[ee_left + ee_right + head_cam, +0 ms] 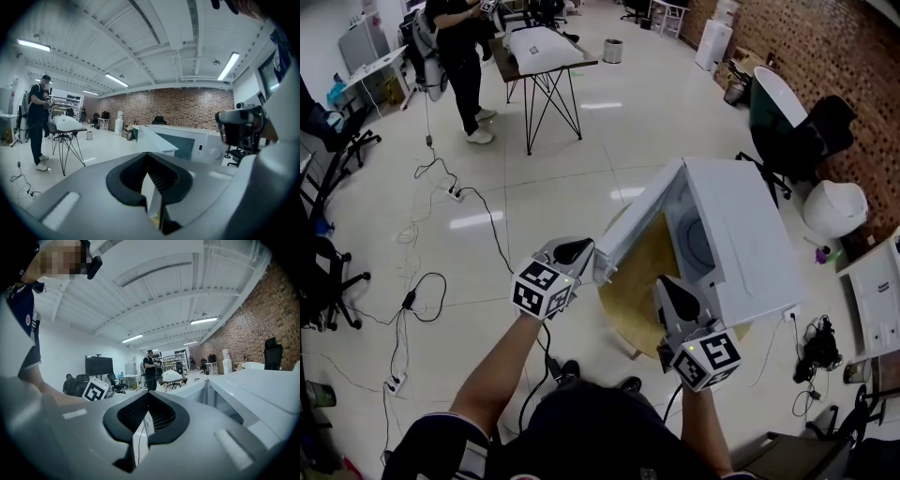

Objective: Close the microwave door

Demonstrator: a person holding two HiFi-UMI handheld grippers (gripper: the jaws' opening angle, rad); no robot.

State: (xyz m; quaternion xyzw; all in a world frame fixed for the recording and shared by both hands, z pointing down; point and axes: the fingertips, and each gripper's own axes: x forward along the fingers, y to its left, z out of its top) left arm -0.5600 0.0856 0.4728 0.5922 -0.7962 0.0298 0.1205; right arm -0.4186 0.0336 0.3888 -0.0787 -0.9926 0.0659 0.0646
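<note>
A white microwave (741, 234) stands on a round wooden table (628, 305), and its door (637, 225) is swung open to the left. My left gripper (578, 251) is shut, its tip at the outer face of the door's free edge. My right gripper (673, 292) is also shut, low in front of the open cavity, holding nothing. In the left gripper view the door (157, 140) and microwave front (206, 145) lie beyond the closed jaws (149, 180). The right gripper view shows the microwave (253, 390) on the right, past its closed jaws (143, 427).
A person (459, 56) stands by a black-legged table (542, 47) at the far left. Cables and power strips (422, 291) trail over the floor on the left. Office chairs (337, 150) line the left edge; a black chair (797, 131) and a white seat (834, 206) stand right of the microwave.
</note>
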